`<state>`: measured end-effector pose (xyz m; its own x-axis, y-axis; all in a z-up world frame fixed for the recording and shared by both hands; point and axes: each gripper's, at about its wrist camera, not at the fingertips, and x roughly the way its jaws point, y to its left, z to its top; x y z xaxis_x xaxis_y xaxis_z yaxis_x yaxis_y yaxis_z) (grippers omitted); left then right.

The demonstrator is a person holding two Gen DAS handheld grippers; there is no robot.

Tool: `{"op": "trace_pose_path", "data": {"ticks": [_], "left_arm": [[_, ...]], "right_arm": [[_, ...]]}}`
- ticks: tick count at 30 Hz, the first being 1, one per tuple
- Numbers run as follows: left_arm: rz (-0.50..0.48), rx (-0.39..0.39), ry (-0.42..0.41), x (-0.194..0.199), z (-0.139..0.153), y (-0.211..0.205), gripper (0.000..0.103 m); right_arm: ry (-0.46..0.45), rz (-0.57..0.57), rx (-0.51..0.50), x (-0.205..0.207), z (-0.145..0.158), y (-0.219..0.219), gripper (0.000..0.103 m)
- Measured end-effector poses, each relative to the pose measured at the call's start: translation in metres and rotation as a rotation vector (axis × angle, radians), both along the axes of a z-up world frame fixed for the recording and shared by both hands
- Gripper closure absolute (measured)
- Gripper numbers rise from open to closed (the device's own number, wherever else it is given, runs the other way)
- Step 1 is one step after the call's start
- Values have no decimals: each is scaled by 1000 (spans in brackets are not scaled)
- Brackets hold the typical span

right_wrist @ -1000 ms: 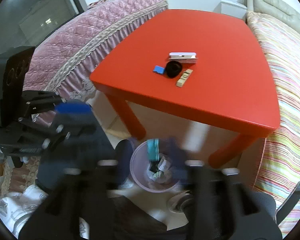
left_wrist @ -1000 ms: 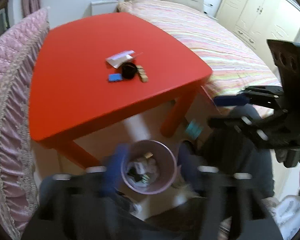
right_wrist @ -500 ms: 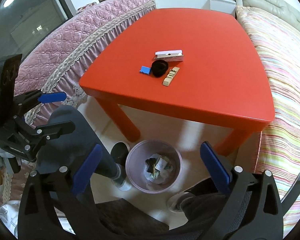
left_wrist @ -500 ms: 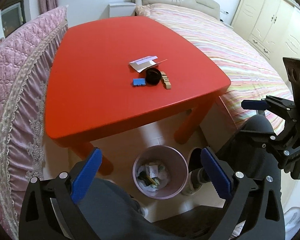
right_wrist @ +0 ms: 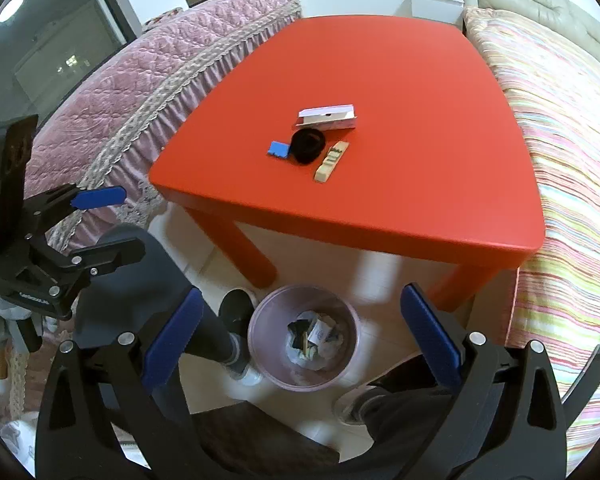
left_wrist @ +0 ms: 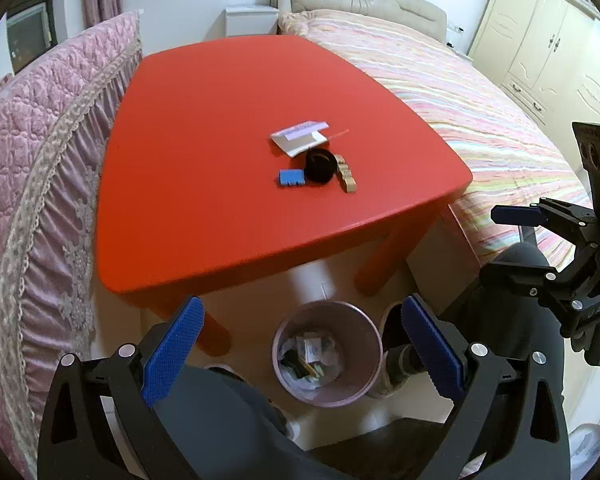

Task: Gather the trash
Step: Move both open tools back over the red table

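A pink trash bin (left_wrist: pixel 327 353) with several scraps inside stands on the floor by the red table (left_wrist: pixel 220 152); it also shows in the right wrist view (right_wrist: pixel 303 340). On the table lie a white box (left_wrist: pixel 300 138), a black ring (left_wrist: pixel 320 166), a blue piece (left_wrist: pixel 291 178) and a tan block (left_wrist: pixel 346 174). My left gripper (left_wrist: pixel 300 354) is open and empty, above the bin. My right gripper (right_wrist: pixel 300 340) is open and empty, also above the bin. The same items lie on the table in the right wrist view: box (right_wrist: pixel 328 117), ring (right_wrist: pixel 308 146).
A pink quilted bed (left_wrist: pixel 32 184) lies left of the table and a striped bed (left_wrist: pixel 460 96) right of it. Cream wardrobes (left_wrist: pixel 552 48) stand at the far right. The person's legs and feet are beside the bin.
Both grippers have risen and pulled back from the bin, and the view now takes in more of the table. Earlier motion blur is gone.
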<state>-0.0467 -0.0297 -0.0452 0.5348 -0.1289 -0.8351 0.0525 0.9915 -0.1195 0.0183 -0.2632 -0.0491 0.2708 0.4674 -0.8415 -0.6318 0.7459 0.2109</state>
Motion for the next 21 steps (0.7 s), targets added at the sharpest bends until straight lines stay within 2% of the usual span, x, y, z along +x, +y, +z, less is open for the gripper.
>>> {"op": "trace_pose_path", "data": {"ticks": [11,15,21], "left_arm": [[-25,12,-41,60,23,16,8],[-22,-4,-9,90,20,21,8],[63,-75,59,134,12,31,8]], "right_arm": [[-11,-28,-44,56,1,35,5],[-4,-39,-68,74,-8,48,5],[6,-58,-85,96,-23,64,5]]}}
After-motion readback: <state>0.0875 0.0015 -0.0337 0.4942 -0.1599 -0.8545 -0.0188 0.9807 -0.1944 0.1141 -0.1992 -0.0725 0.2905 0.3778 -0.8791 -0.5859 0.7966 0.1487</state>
